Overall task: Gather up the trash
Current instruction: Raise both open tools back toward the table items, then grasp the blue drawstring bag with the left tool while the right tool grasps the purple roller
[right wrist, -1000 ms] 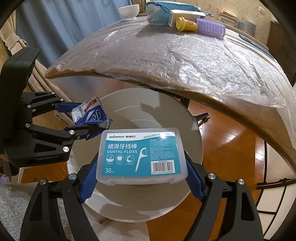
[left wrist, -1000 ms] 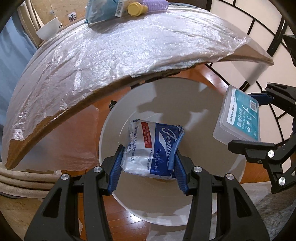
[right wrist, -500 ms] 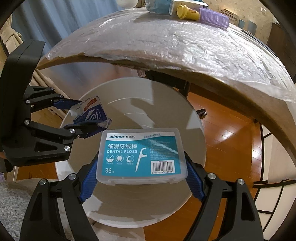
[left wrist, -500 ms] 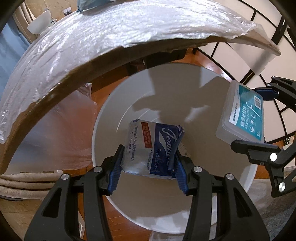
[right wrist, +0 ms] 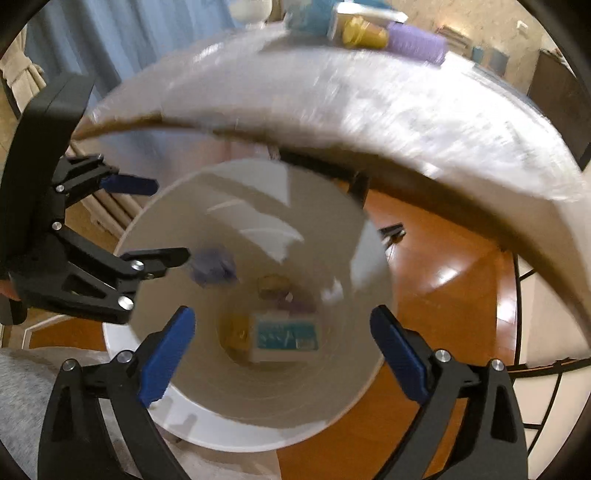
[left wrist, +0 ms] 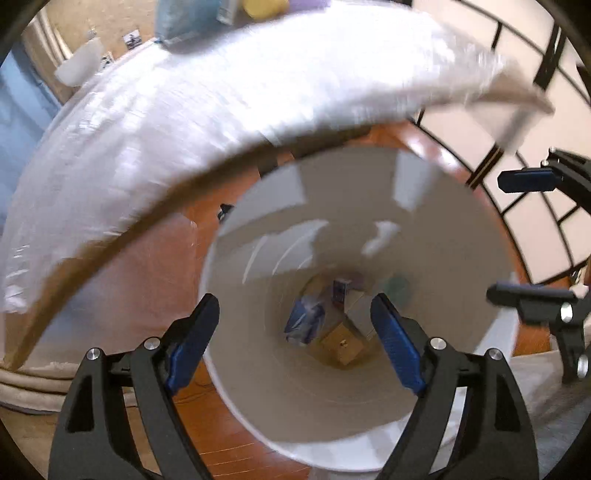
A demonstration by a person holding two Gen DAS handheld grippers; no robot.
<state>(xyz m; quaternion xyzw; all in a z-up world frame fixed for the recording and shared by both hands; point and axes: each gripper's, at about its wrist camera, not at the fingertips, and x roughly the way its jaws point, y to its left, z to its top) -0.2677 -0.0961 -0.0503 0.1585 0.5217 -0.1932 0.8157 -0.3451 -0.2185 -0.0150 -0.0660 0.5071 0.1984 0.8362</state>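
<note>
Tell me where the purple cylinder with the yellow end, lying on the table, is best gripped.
Probably across the middle of the purple cylinder, coming from above. It lies on its side on the table with its long sides free, while a white box crowds its yellow end.

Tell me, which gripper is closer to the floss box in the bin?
Probably the right. Both grippers' jaws are opening, empty; the right gripper hangs directly over the floss box, the left gripper off to its side.
</note>
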